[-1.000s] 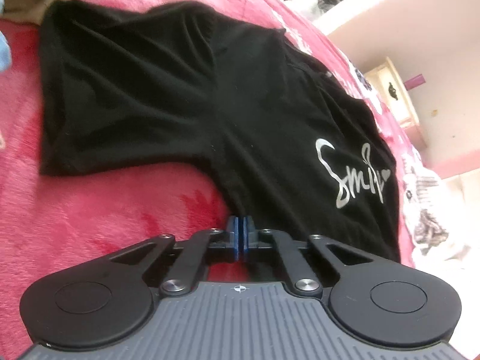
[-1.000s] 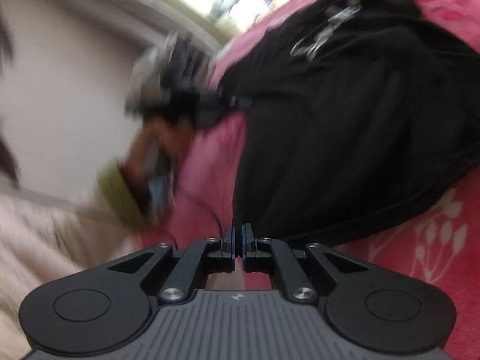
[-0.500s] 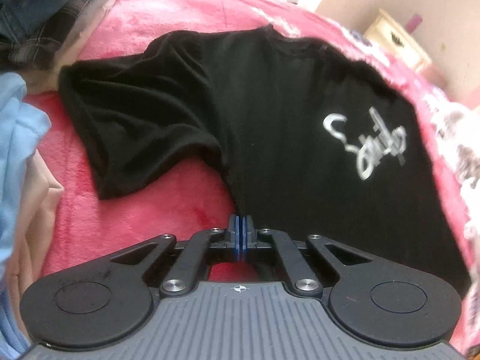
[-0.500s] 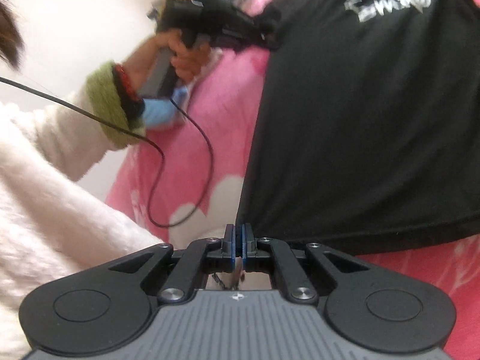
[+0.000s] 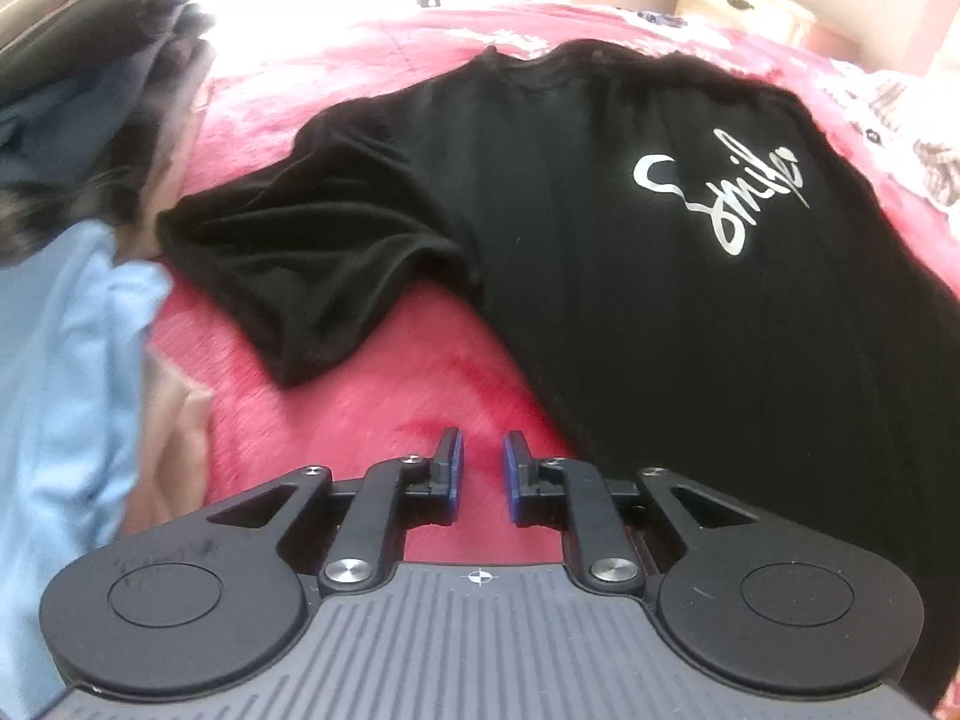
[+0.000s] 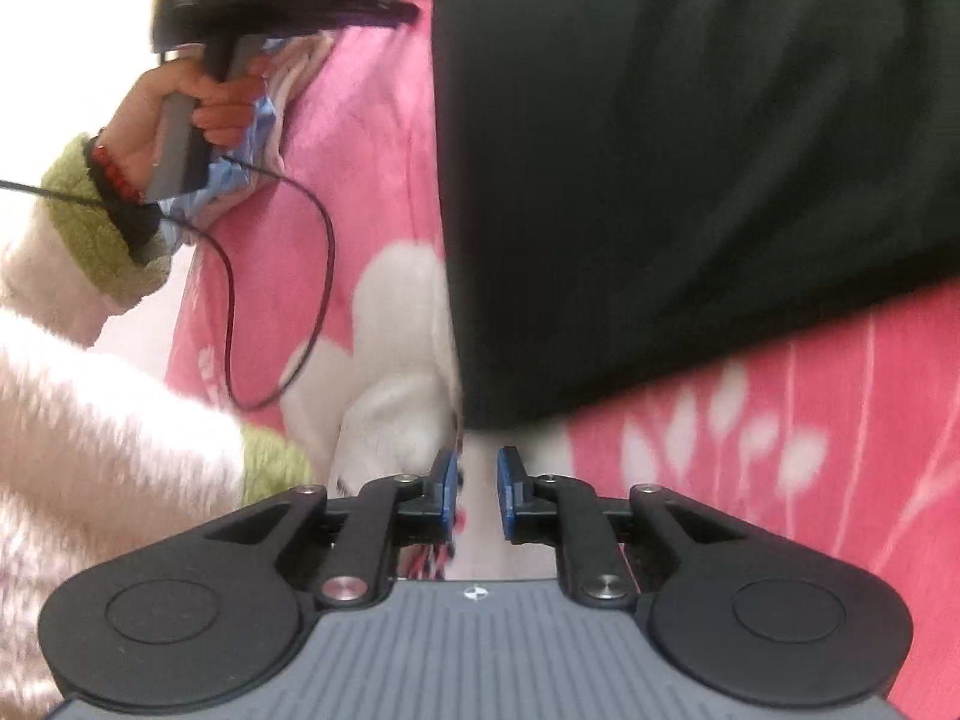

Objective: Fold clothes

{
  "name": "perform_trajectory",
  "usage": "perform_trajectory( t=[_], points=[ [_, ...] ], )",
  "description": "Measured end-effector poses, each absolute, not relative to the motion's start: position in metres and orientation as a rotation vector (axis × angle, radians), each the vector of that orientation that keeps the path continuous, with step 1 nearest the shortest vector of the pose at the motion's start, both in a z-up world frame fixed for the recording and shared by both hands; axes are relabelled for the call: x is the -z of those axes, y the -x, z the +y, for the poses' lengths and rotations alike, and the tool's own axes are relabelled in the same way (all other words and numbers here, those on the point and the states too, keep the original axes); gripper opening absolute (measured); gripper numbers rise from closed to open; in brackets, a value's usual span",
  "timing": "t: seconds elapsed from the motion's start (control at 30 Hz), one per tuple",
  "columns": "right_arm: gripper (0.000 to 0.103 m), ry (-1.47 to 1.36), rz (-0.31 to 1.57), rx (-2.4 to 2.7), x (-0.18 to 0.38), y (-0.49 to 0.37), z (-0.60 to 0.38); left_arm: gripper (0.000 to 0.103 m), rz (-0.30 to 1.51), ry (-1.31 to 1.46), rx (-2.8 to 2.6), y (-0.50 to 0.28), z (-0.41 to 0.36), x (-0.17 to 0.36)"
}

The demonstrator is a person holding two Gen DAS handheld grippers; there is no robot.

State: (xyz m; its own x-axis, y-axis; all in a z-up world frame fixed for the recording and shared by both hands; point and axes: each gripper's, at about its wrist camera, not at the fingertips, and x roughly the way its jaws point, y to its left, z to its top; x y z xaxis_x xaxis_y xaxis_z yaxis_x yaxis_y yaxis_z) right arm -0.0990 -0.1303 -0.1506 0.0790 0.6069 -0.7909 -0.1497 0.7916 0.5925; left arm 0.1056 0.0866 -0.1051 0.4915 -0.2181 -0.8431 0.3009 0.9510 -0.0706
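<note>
A black T-shirt (image 5: 600, 228) with silver "Smile" lettering (image 5: 720, 192) lies flat, front up, on a pink blanket (image 5: 372, 396). Its left sleeve (image 5: 300, 276) spreads out to the left. My left gripper (image 5: 482, 450) is open and empty, just off the shirt's side edge. In the right wrist view the shirt's lower part (image 6: 690, 150) fills the upper right. My right gripper (image 6: 478, 468) is open and empty, just short of the shirt's bottom corner (image 6: 486, 408). The left gripper (image 6: 384, 15) also shows there, held by a hand.
A pile of other clothes (image 5: 72, 330), light blue, beige and dark, sits at the left. A cream nightstand (image 5: 744, 6) stands behind the bed. A black cable (image 6: 288, 300) loops over the blanket (image 6: 750, 450) near the person's white fleece sleeve (image 6: 108, 420).
Both grippers were shut on the shirt's edges and have opened and let go. The shirt now lies flat on the blanket, and both grippers have drawn back slightly.
</note>
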Motion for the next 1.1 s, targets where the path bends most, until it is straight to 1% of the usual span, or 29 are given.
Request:
perform_trajectory(
  t=[0.17, 0.27, 0.3, 0.33, 0.4, 0.47, 0.53, 0.63, 0.7, 0.73, 0.77, 0.87, 1.0, 1.1],
  points=[
    [0.017, -0.453, 1.323, -0.573, 0.134, 0.103, -0.138, 0.022, 1.020, 0.135, 0.263, -0.128, 0.103, 0.100],
    [0.017, -0.513, 1.277, -0.535, 0.128, 0.100, -0.144, 0.022, 1.024, 0.267, 0.181, -0.148, 0.111, 0.102],
    [0.017, -0.517, 1.266, -0.520, 0.126, 0.100, -0.144, 0.022, 1.015, 0.234, 0.158, -0.152, 0.108, 0.101],
    [0.017, -0.520, 1.259, -0.512, 0.125, 0.101, -0.144, 0.022, 0.997, 0.146, 0.133, -0.155, 0.102, 0.098],
    [0.017, -0.520, 1.248, -0.503, 0.122, 0.104, -0.144, 0.023, 0.944, -0.056, 0.122, -0.153, 0.088, 0.092],
    [0.017, -0.522, 1.241, -0.502, 0.123, 0.108, -0.142, 0.027, 0.916, -0.293, 0.161, -0.148, 0.072, 0.094],
    [0.017, -0.537, 1.245, -0.509, 0.130, 0.106, -0.137, 0.027, 0.889, -0.485, 0.206, -0.141, 0.060, 0.101],
    [0.017, -0.553, 1.256, -0.523, 0.135, 0.106, -0.150, 0.027, 0.871, -0.682, 0.219, -0.140, 0.054, 0.118],
    [0.017, -0.555, 1.261, -0.528, 0.138, 0.104, -0.151, 0.023, 0.874, -0.714, 0.223, -0.142, 0.056, 0.125],
    [0.017, -0.556, 1.263, -0.531, 0.139, 0.103, -0.151, 0.011, 0.882, -0.709, 0.225, -0.143, 0.059, 0.126],
    [0.017, -0.547, 1.255, -0.523, 0.141, 0.103, -0.152, 0.005, 0.891, -0.700, 0.226, -0.144, 0.062, 0.126],
    [0.017, -0.554, 1.255, -0.512, 0.140, 0.108, -0.165, 0.001, 0.933, -0.714, 0.222, -0.145, 0.068, 0.121],
    [0.017, -0.567, 1.256, -0.496, 0.146, 0.109, -0.170, 0.001, 1.004, -0.777, 0.247, -0.141, 0.077, 0.114],
    [0.017, -0.597, 1.260, -0.489, 0.154, 0.107, -0.171, 0.001, 1.044, -0.812, 0.246, -0.139, 0.078, 0.119]
  ],
)
